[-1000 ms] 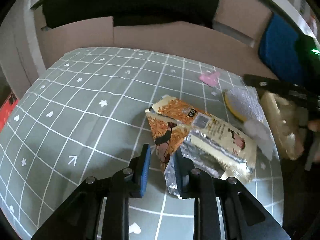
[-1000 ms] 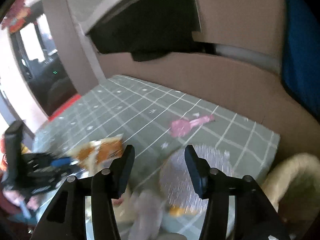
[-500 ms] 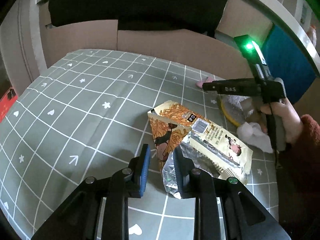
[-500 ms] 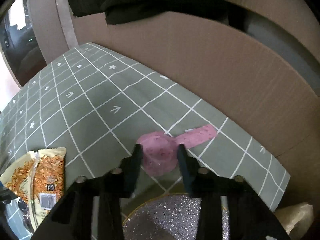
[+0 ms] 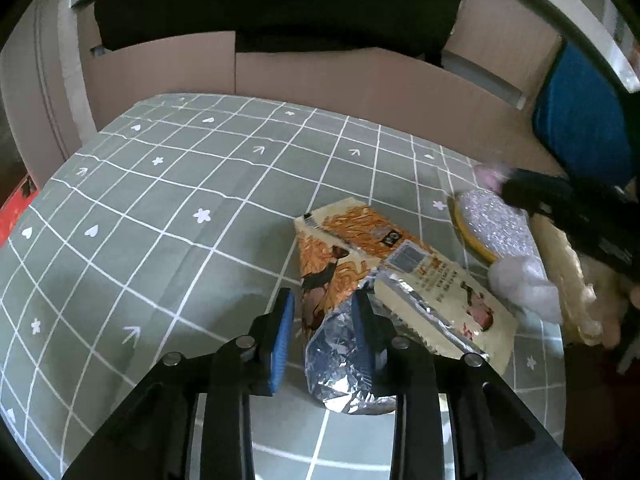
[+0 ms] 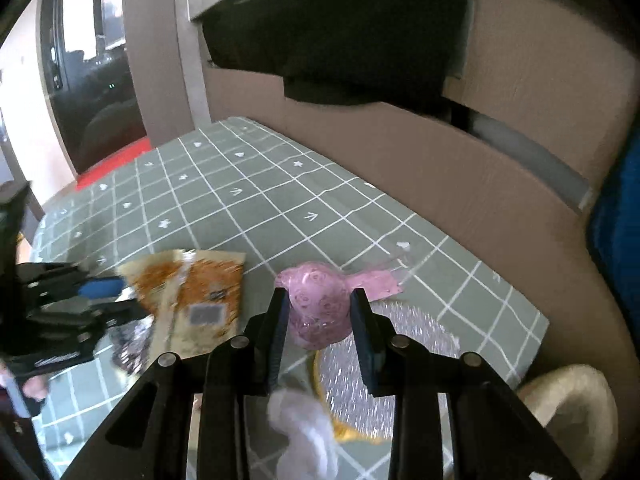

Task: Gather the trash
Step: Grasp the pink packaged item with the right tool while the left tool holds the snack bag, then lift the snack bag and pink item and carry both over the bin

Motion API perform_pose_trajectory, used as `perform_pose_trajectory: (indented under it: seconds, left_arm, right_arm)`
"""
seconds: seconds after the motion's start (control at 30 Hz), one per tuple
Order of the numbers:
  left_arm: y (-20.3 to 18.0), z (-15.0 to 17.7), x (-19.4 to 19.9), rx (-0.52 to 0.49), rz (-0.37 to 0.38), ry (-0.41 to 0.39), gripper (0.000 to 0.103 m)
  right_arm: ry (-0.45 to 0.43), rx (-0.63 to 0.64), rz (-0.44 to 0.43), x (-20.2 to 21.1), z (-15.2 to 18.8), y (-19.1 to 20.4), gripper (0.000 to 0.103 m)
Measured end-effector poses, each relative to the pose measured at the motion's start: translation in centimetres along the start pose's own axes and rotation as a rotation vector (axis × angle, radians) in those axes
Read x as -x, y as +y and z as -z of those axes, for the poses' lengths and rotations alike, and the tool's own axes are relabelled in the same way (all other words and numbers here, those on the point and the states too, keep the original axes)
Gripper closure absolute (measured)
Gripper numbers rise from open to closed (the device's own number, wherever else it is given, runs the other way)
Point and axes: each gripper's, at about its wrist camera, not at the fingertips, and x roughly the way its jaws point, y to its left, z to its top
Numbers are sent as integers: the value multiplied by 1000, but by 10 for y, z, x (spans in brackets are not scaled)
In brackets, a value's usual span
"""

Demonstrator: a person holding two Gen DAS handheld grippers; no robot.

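My left gripper (image 5: pixel 324 328) is shut on the foil edge of an orange snack wrapper (image 5: pixel 384 272) and holds it over the green checked cloth (image 5: pixel 180 208). The wrapper and left gripper also show in the right wrist view (image 6: pixel 192 300). My right gripper (image 6: pixel 320 320) is shut on a crumpled pink wrapper (image 6: pixel 316 304) and holds it above a glittery round coaster (image 6: pixel 404 344). In the left wrist view the pink wrapper (image 5: pixel 490 172) shows at the tip of the right gripper, by the coaster (image 5: pixel 492 228). A white tissue wad (image 5: pixel 524 288) lies beside the coaster.
A cardboard wall (image 5: pixel 320 76) runs along the far edge of the table. A blue panel (image 5: pixel 580 120) stands at the far right. A cream bag (image 6: pixel 568 412) sits off the table's right end. A red mat (image 6: pixel 116 164) lies on the floor at the left.
My right gripper closed on the pink wrapper and lifted it off the cloth, swinging back toward the coaster. My left gripper keeps its hold on the snack wrapper, almost still.
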Motion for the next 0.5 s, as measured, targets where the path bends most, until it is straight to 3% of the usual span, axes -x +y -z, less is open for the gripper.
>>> perform_pose_trajectory:
  seconds: [0.17,0.23,0.3,0.5]
  left_arm:
    - [6,-5,-13,69,17,15,77]
    - [6,-7,-14,65,2,1,94]
    - [6,-9,-11,51,-38,-26,98]
    - [3,-19,20,40,-72,-120,100]
  right_arm:
    - [-31,-24,4,20,14,-5,74]
    - [-40,-30,12,26,19,-6,74]
    - [-56,-31,28,32,24,-6,74]
    - [-111,-21,41,59,29,-4,74]
